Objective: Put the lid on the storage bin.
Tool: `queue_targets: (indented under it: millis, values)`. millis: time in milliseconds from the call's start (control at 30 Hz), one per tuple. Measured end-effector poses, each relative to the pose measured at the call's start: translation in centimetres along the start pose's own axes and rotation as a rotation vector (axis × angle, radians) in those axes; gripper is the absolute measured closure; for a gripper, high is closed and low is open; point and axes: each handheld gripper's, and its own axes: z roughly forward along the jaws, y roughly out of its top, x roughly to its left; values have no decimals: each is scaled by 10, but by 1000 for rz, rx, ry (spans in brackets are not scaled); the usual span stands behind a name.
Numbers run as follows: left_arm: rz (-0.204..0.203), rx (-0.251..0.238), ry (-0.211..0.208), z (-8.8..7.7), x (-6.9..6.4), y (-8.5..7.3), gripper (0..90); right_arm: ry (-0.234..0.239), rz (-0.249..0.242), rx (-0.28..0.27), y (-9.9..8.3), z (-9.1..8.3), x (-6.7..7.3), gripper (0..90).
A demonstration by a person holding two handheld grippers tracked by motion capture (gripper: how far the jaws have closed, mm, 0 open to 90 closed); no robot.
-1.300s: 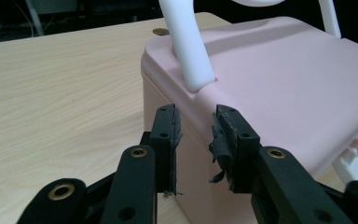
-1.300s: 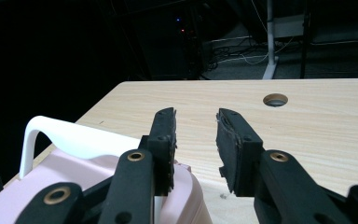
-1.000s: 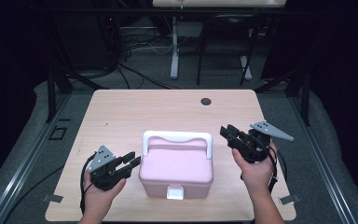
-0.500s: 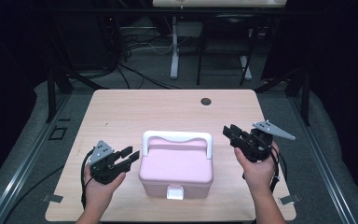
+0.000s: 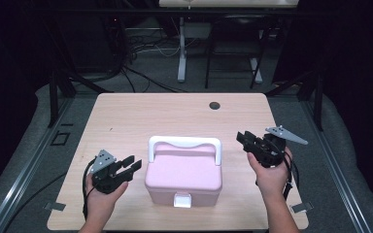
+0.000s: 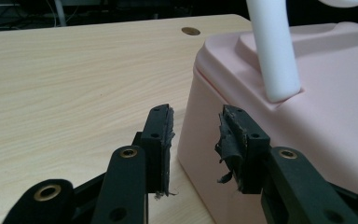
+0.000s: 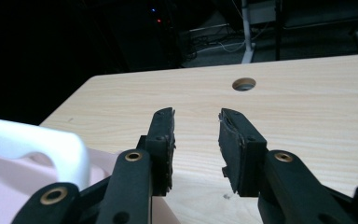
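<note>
Box: pale pink body and lid. Handle: white. Front latch: white. Table: light wood-grain pattern, with a dark round hole. Left gripper and right gripper: black jaws with brass-coloured rivets; top plates grey. Floor: grey.

I see a box sitting on the table, near the front edge and about in the middle. Its handle stands up on top, toward the back. My left gripper is just beside the box on its left, not touching it. My right gripper is to the right of the box, a bit farther back. A small hole sits in the table far behind the box, near the back edge.
</note>
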Motion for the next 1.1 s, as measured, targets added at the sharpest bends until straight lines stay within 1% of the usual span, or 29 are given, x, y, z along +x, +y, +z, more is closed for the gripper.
queue_targets:
  millis: [200, 233, 333, 367, 433, 467, 600, 733, 800, 833, 1100]
  values:
    - [-13, 12, 4, 0, 4, -4, 631, -28, -7, 24, -5, 5, -6, 642]
    - [-12, 10, 3, 0, 5, -4, 631, -31, -2, 28, -6, 6, -6, 641]
    - [-21, 1, 8, 1, 7, -5, 629, -39, -5, 30, -7, 6, -9, 637]
    - [-19, 9, 9, 0, 8, -5, 627, -41, -3, 27, -7, 6, -9, 635]
    - [-25, 3, 11, 1, 9, -5, 624, -47, -5, 30, -8, 6, -10, 629]
    - [-25, 8, 10, 0, 9, -5, 622, -48, -6, 30, -8, 6, -11, 626]
    - [-29, 3, 13, 3, 11, -6, 612, -54, -12, 34, -10, 6, -12, 614]
    - [-34, 12, 17, 6, 12, -7, 608, -67, -11, 45, -13, 8, -14, 609]
    - [-35, 12, 12, 8, 13, -7, 607, -72, -13, 59, -15, 9, -16, 607]
    - [-37, 13, 11, 8, 13, -8, 605, -74, -13, 54, -15, 9, -16, 604]
    - [-30, 16, 4, 12, 12, -8, 599, -81, -23, 82, -21, 13, -17, 581]
